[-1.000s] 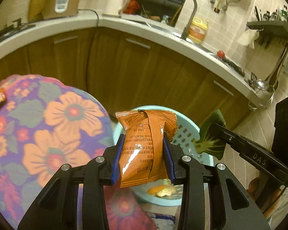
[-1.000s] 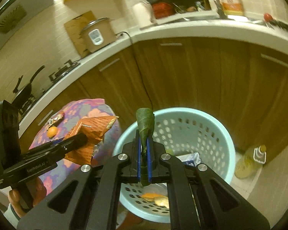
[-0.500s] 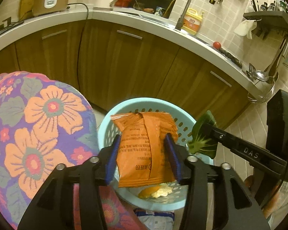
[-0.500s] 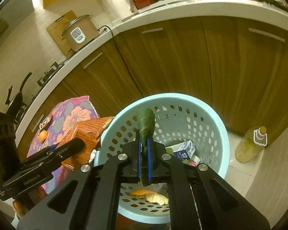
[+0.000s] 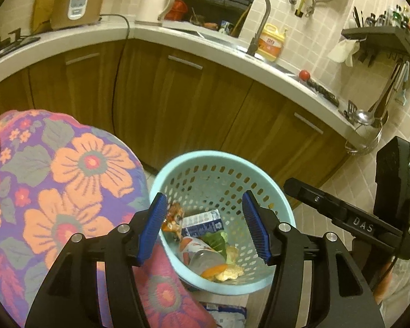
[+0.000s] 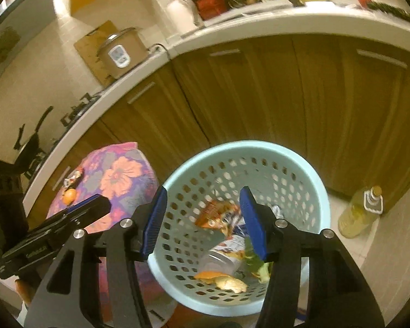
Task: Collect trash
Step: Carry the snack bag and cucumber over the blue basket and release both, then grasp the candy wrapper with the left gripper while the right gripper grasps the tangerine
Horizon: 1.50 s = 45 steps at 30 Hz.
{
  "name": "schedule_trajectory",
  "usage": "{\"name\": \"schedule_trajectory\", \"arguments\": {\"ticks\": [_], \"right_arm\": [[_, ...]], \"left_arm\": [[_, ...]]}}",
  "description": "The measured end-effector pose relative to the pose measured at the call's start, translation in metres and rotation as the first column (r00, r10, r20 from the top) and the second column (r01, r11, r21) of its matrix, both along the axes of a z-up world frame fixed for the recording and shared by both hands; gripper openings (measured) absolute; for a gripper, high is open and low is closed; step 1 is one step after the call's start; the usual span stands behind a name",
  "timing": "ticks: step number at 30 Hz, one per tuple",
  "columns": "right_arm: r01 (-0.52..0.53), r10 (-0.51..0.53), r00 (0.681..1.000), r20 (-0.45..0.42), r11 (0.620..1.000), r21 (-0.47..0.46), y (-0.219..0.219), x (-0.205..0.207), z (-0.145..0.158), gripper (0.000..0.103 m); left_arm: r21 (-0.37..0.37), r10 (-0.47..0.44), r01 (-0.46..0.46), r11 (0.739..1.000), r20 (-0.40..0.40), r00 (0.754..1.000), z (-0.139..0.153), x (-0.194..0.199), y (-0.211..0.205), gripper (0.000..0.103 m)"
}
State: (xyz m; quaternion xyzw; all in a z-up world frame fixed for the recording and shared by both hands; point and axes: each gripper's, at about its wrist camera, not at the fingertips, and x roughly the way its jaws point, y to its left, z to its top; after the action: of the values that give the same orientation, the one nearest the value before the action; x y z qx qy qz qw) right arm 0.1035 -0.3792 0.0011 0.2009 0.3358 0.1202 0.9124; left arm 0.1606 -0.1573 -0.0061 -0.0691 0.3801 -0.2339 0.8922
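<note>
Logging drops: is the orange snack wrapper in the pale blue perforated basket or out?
In: the orange snack wrapper lies inside the pale blue perforated basket.

Each view looks forward and downward along its own claw, from close above the basket [image 5: 283, 213]. The left view faces the cabinets with the sink corner of the surface [image 5: 177, 31] behind; the right view sits further right, facing the same cabinets. Both share the basket, the floral cloth [image 6: 117, 175], the cooker [image 6: 120, 52], and each catches the other claw at its edge.
</note>
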Motion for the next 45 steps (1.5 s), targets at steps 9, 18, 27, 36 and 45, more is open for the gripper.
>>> {"name": "schedule_trajectory", "arguments": {"ticks": [9, 18, 27, 36, 45], "right_arm": [[-0.094, 0.097, 0.991, 0.089, 0.995, -0.035, 0.05, -0.006, 0.036, 0.052], [-0.23, 0.239, 0.964, 0.116, 0.969, -0.089, 0.132, 0.004, 0.063, 0.052], [-0.392, 0.423, 0.9, 0.11, 0.893, -0.221, 0.251, 0.013, 0.084, 0.052], [-0.528, 0.583, 0.811, 0.052, 0.767, -0.365, 0.369, 0.039, 0.059, 0.052], [-0.559, 0.593, 0.805, -0.03, 0.74, -0.373, 0.417, 0.09, 0.012, 0.052]], "left_arm": [[-0.012, 0.078, -0.077, 0.997, 0.087, 0.993, 0.032, -0.016, 0.048, 0.056], [-0.029, 0.226, -0.224, 0.974, 0.148, 0.963, 0.06, -0.027, 0.136, 0.058], [-0.02, 0.409, -0.412, 0.911, 0.162, 0.898, 0.077, -0.026, 0.248, 0.058], [0.053, 0.515, -0.523, 0.851, 0.113, 0.85, 0.052, 0.011, 0.327, 0.058], [-0.054, 0.513, -0.518, 0.854, -0.076, 0.855, -0.002, 0.067, 0.36, 0.058]]}}
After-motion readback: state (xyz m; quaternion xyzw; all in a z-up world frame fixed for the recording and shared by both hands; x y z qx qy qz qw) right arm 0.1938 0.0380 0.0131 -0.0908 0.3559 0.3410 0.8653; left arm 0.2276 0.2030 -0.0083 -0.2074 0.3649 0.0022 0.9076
